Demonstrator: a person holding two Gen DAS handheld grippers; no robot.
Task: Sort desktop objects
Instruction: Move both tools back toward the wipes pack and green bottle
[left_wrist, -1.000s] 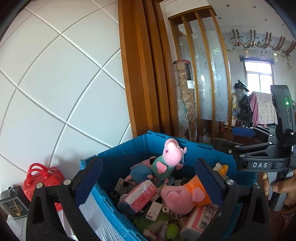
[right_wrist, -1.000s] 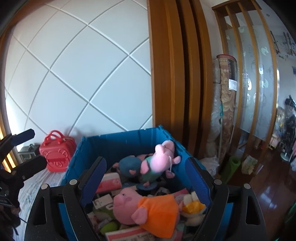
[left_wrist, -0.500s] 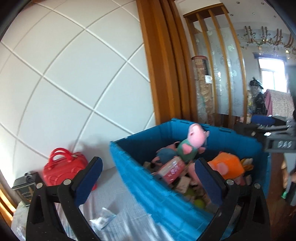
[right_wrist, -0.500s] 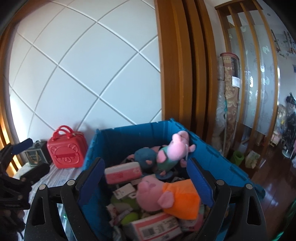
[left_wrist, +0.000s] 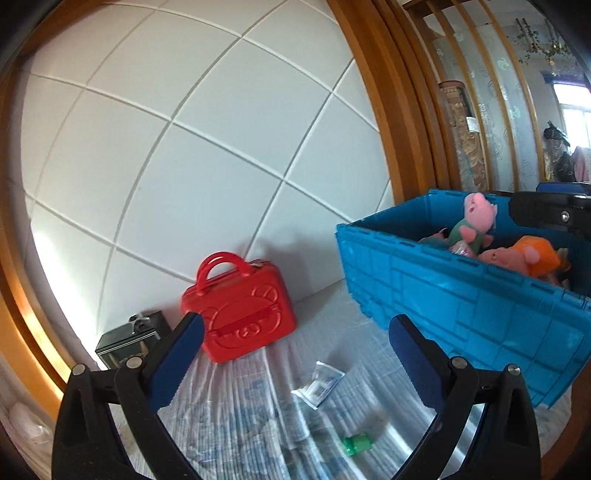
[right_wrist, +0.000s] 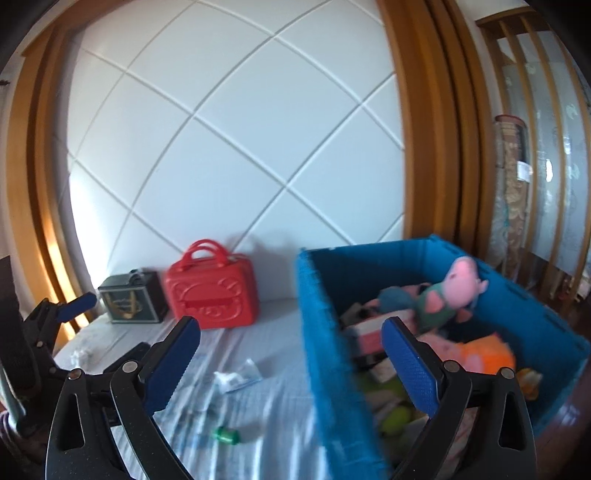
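My left gripper (left_wrist: 295, 354) is open with nothing between its fingers, above a striped cloth on the table. Ahead of it lie a clear plastic packet (left_wrist: 319, 382) and a small green item (left_wrist: 356, 445). A blue crate (left_wrist: 461, 295) stands to the right, holding a pink pig plush (left_wrist: 476, 218) and an orange-clad plush (left_wrist: 532, 256). My right gripper (right_wrist: 291, 354) hangs over the crate's left wall (right_wrist: 325, 332); its jaws are opening and hold nothing. The packet (right_wrist: 236, 376) and green item (right_wrist: 226, 435) lie left of that wall. The left gripper (right_wrist: 62, 314) shows at the far left.
A red handled case (left_wrist: 240, 314) leans against the white panelled wall, with a small black box (left_wrist: 129, 339) to its left. Both also show in the right wrist view, the case (right_wrist: 214, 291) and the box (right_wrist: 133, 299). Wooden posts rise behind the crate.
Both grippers have swung left, away from over the crate toward the cloth. The red case, black box, packet and green item have come into view. The right jaws stand slightly wider.
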